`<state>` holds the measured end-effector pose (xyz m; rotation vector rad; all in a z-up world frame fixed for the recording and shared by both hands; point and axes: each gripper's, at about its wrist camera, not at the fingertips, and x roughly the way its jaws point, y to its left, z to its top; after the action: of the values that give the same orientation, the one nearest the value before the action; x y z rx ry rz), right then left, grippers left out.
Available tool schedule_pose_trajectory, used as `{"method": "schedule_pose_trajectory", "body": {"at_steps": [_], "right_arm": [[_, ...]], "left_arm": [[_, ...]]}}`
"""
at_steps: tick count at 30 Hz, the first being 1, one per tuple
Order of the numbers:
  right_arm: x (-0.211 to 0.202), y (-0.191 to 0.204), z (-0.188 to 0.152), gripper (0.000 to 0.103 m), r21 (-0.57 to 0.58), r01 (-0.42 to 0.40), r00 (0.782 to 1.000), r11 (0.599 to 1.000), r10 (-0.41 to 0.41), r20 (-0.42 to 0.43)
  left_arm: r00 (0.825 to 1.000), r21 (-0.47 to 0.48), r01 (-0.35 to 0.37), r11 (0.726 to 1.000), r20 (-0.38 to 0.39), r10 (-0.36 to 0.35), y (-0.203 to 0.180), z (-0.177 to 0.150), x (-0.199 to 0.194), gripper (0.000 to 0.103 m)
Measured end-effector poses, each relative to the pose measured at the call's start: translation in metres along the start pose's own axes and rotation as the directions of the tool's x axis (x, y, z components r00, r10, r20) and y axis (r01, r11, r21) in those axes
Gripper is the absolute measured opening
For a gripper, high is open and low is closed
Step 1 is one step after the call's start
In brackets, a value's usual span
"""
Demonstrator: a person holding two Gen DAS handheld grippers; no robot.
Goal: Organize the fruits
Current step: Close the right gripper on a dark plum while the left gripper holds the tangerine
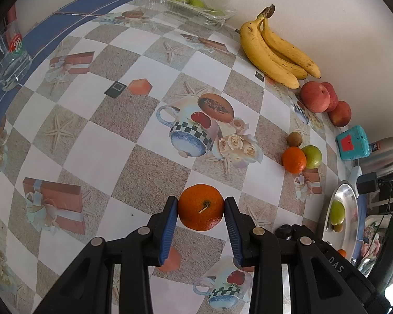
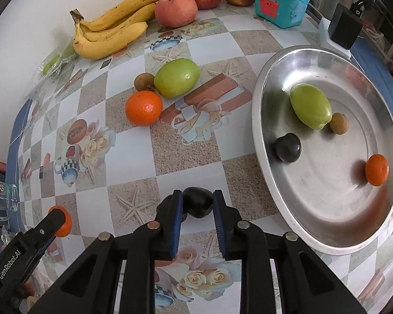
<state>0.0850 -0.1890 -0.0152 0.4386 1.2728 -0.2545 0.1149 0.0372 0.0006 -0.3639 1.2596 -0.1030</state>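
My left gripper is shut on an orange mandarin above the patterned tablecloth; it also shows at the lower left of the right wrist view. My right gripper is shut on a dark plum just left of the steel plate. The plate holds a green fruit, a small brown fruit, a dark plum and a mandarin. On the table lie another mandarin, a green fruit and a small brown fruit.
Bananas and three apples lie along the wall. A teal toy box and a black adapter stand behind the plate. A glass mug and a clear pack of green fruits sit at the far side.
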Motion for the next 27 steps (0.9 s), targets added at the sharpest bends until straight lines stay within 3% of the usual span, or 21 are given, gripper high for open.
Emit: {"method": "schedule_pose_trajectory", "body": {"at_steps": [27], "right_arm": [[-0.0021,-0.0045,0.0003,0.02,0.01,-0.017,1.0,1.0,0.017,-0.009]], "left_arm": [[1.0,0.036,-0.023,0.999,0.011,0.022,-0.0104,-0.0037,-0.0028,0.038]]}}
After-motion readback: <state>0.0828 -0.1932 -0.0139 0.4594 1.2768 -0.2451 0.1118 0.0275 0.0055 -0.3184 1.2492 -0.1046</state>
